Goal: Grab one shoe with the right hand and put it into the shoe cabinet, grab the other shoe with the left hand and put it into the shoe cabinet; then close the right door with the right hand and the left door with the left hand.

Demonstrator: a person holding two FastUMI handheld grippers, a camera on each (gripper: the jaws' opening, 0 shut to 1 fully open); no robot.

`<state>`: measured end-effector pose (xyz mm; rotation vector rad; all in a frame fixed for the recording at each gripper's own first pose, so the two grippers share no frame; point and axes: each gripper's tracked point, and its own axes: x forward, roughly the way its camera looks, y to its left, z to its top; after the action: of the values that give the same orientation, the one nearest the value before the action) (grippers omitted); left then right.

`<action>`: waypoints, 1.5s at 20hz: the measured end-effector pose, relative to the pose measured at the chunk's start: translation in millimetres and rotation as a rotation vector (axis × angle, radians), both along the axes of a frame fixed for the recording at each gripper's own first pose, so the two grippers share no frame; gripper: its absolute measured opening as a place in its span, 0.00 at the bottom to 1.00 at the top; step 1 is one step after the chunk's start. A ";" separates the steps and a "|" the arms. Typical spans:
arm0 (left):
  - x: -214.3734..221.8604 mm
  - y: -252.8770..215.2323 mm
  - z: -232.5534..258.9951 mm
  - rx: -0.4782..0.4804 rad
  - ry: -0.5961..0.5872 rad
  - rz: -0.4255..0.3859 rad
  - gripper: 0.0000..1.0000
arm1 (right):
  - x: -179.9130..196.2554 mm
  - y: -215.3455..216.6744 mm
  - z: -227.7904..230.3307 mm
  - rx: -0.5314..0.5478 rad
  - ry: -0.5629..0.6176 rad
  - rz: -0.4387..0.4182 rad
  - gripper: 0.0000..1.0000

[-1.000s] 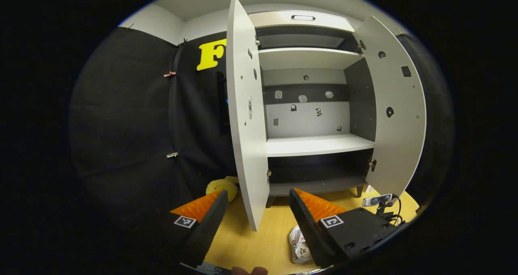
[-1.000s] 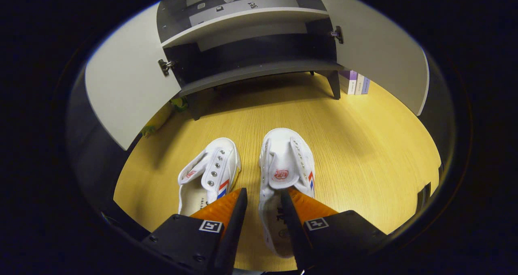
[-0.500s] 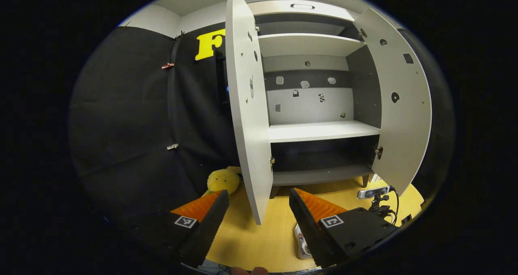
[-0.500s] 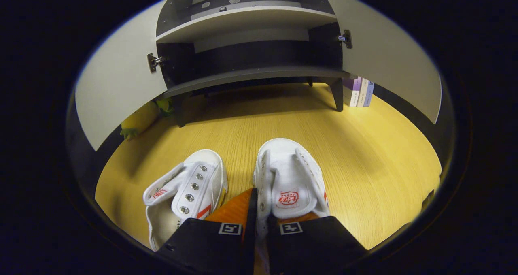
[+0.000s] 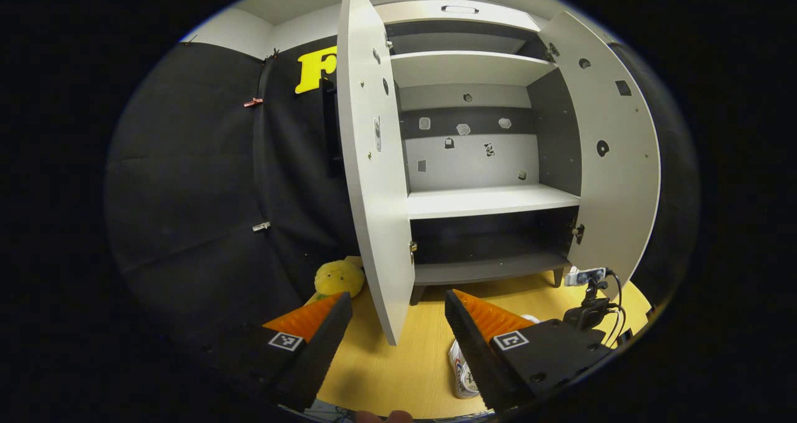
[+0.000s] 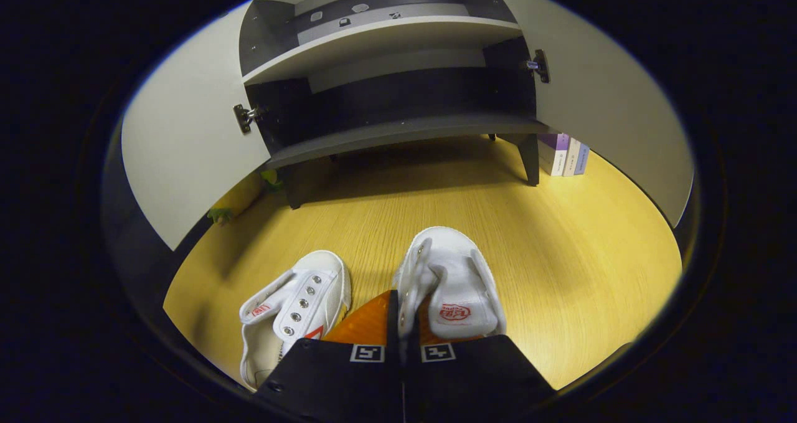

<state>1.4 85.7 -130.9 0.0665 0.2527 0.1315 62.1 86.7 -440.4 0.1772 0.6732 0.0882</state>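
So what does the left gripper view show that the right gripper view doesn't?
Left gripper view alone: the cabinet's upper shelves, the plush toy's yellow head, and the open left hand-held gripper.
Right gripper view alone: the right hand-held gripper shut on the right shoe, and books.
Both: open cabinet doors, wooden floor.

The right gripper has squeezed shut on the side of the right shoe and lifted its front a little.
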 end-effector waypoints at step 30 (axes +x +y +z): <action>1.2 -26.3 32.9 -0.122 -0.096 -0.044 0.95 | 306.5 -17.8 350.3 -0.160 -0.242 0.036 0.06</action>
<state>2.6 59.4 -98.0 -0.0558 0.1632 0.0754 368.6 68.8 -90.0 -0.0002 0.4398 0.0881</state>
